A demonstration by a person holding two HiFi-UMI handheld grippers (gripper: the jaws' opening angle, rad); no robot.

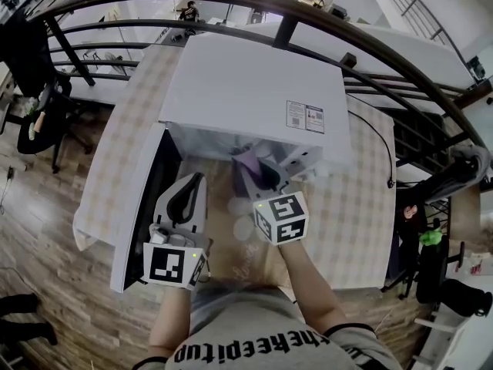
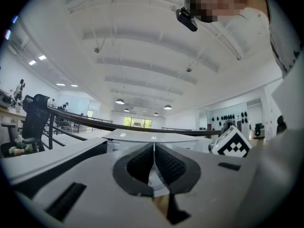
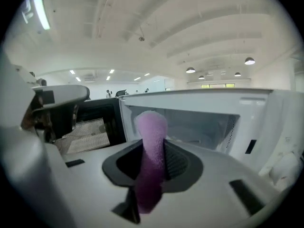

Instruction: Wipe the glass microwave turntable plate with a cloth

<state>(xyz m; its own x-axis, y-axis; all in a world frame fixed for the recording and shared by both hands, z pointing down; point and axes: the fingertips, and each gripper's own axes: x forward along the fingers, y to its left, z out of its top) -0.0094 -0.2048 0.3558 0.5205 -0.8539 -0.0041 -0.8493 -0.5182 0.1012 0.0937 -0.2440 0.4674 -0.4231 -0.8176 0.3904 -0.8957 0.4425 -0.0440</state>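
The glass turntable plate [image 1: 237, 220] is clear and hard to make out; it hangs in front of the open microwave [image 1: 254, 83], with faint round bumps near its middle. My left gripper [image 1: 192, 195] is shut on its left rim, and in the left gripper view a thin pale edge [image 2: 153, 175] shows between the pads of the left gripper [image 2: 153, 167]. My right gripper [image 1: 258, 174] is shut on a purple cloth [image 1: 250, 163], which stands up from the jaws of the right gripper [image 3: 153, 165] as a soft roll [image 3: 151, 137], just before the microwave cavity [image 3: 199, 127].
The microwave door [image 1: 142, 206] stands open to the left. The microwave sits on a table with a checked cloth [image 1: 347, 214]. A black cable [image 1: 383, 149] runs along the right. Curved railings [image 1: 308, 21] pass behind, with chairs at both sides.
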